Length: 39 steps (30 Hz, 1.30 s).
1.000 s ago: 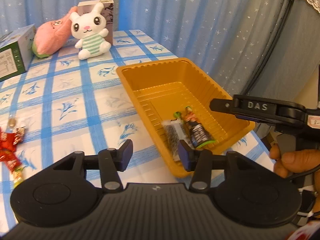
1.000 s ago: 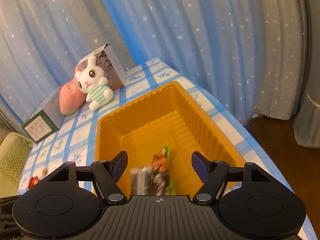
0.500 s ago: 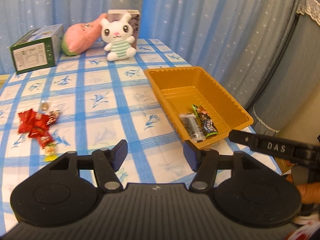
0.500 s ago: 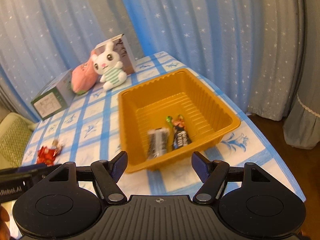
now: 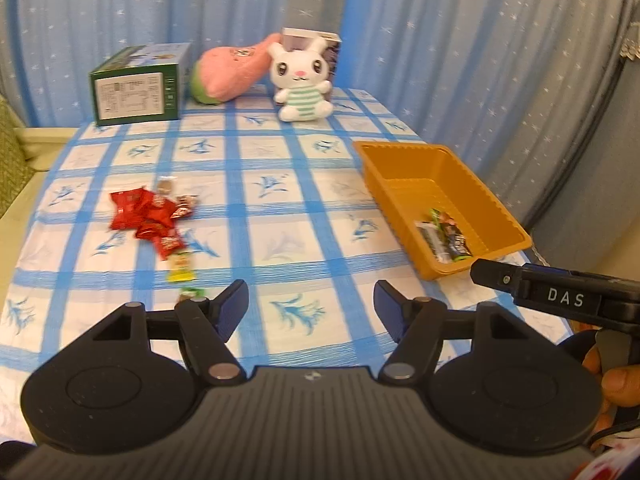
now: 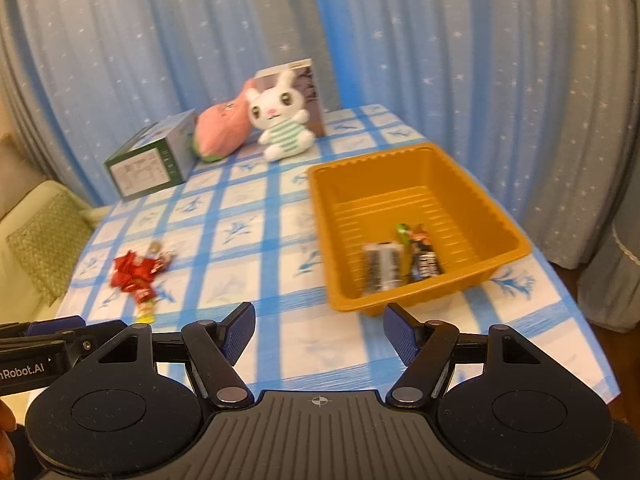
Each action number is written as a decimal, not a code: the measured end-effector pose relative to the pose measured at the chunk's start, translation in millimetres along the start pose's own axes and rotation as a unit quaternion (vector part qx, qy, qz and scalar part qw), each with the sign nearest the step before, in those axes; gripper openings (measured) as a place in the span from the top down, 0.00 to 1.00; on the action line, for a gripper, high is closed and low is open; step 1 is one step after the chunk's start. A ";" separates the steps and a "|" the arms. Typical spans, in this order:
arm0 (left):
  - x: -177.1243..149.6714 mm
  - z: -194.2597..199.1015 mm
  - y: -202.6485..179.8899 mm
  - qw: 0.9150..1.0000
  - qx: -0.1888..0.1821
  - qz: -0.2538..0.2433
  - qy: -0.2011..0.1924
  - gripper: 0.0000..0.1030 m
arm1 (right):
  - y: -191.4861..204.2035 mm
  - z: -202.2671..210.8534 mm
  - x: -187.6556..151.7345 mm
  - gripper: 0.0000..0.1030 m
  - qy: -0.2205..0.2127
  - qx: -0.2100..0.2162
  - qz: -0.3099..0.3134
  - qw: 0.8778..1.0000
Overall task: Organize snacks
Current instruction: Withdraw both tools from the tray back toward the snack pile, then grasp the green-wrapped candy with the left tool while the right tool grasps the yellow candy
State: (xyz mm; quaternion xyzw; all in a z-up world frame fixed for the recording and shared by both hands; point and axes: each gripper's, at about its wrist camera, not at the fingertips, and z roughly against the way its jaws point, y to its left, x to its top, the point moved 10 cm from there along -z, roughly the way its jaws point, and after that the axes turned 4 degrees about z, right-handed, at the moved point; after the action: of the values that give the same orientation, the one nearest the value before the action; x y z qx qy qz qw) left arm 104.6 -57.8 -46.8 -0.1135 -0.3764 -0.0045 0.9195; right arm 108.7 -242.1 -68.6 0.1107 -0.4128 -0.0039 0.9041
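An orange tray sits at the table's right edge and holds two dark snack packets. A pile of red snack wrappers with a few small candies lies on the table's left side. My left gripper is open and empty above the near table edge, between pile and tray. My right gripper is open and empty, just in front of the tray's near wall.
A green box, a pink plush, a white rabbit plush and a picture box stand at the table's far edge. Blue star curtains hang behind. The checked tablecloth lies between pile and tray.
Both grippers have pulled back and away from the tray, staying open. The left view has swung left, bringing the red wrapper pile into the middle.
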 end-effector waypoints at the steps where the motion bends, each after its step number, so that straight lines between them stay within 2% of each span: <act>1: -0.2 3.0 4.8 1.000 0.002 0.004 -0.003 0.35 | 4.6 0.3 -0.9 0.31 0.000 0.003 0.004 1.000; 13: -12.1 31.5 70.4 0.998 0.057 0.016 -0.009 0.34 | 58.0 -5.6 -13.0 0.31 0.008 0.043 0.042 0.998; 19: -15.1 34.7 93.9 0.997 0.069 0.031 -0.010 0.34 | 77.1 -11.6 -21.0 0.31 0.013 0.060 0.053 0.997; 30: -23.3 8.6 109.0 0.997 0.068 0.031 0.010 0.35 | 86.0 -30.9 -28.1 0.32 0.022 0.065 0.060 0.996; 34: -24.1 -9.1 110.7 0.998 0.061 0.022 0.022 0.41 | 85.3 -42.0 -29.6 0.32 0.026 0.060 0.061 0.996; 39: -22.5 -35.1 113.0 0.998 0.047 0.013 0.031 0.44 | 84.8 -61.8 -30.5 0.32 0.033 0.058 0.063 0.996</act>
State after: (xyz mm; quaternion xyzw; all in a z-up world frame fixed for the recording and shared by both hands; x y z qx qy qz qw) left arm 123.4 43.1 -109.9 -0.0743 -0.3457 0.0213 0.9351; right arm 127.6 -144.2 -113.3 0.1370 -0.3881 0.0804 0.9078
